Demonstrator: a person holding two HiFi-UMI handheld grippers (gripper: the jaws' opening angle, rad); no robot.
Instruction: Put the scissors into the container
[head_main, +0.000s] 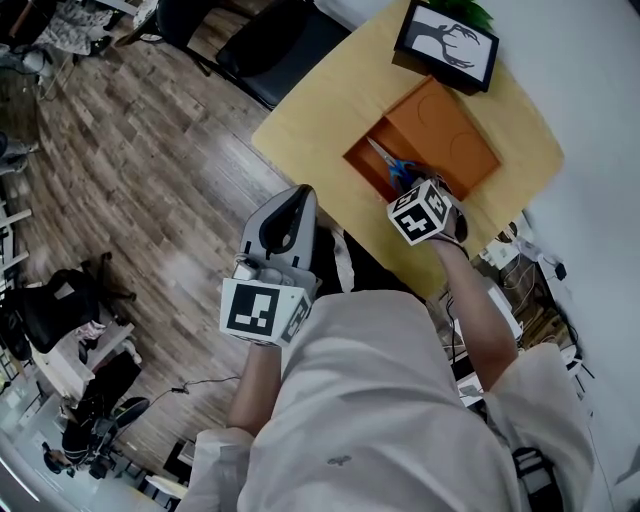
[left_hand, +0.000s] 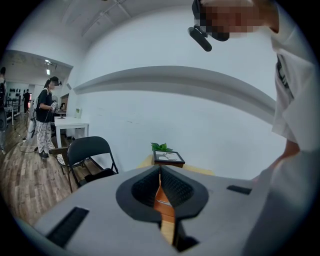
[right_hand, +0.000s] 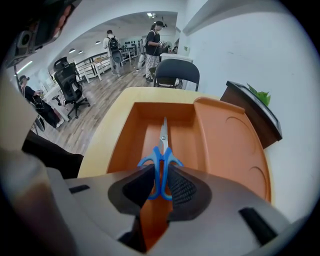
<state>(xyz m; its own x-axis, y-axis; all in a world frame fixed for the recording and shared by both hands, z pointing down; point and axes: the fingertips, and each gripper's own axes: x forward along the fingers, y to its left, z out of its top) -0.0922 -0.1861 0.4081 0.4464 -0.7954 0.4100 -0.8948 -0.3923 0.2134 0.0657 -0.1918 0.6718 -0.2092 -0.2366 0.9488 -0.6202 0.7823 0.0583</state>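
Scissors reach blade-first into the orange container, handles clamped in right gripper, tilted steeply down; left gripper closed, empty.

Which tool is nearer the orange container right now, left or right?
Right. The right tool holds the scissors over the container, above its open compartment. The left tool hangs back at the table edge, apart from the container.

Blue-handled scissors, blades closed, point into the deep compartment of the orange container.
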